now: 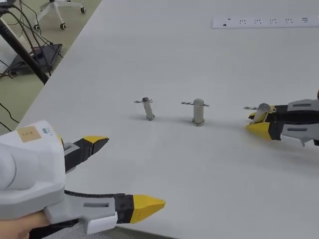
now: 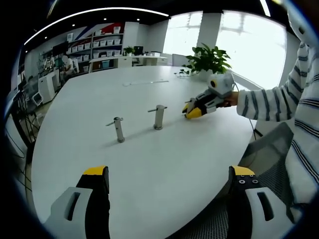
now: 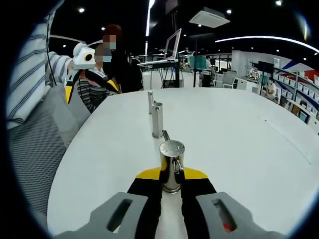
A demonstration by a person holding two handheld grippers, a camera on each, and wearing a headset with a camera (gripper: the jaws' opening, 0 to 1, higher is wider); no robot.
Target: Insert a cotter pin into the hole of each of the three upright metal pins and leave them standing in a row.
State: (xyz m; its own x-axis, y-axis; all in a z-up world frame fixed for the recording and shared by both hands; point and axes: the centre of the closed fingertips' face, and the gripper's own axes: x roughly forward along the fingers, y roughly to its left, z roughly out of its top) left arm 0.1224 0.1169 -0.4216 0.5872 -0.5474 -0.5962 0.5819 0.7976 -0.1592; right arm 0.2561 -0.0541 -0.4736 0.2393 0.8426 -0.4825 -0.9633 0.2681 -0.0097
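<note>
Here, three pins (image 1: 198, 112) standing in a row on a white table (image 1: 199, 55), a cotter pin (image 1: 189, 103) through each, right gripper (image 1: 257, 122) clamped on the end pin (image 1: 263, 111), left gripper (image 1: 132, 172) well apart, jaws wide, empty.

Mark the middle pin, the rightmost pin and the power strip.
middle pin (image 1: 198, 114): head view, on its shaft at mid-height.
rightmost pin (image 3: 172, 169): right gripper view, on its shiny shaft below the head.
power strip (image 1: 264, 21): head view, on its white top face.
</note>
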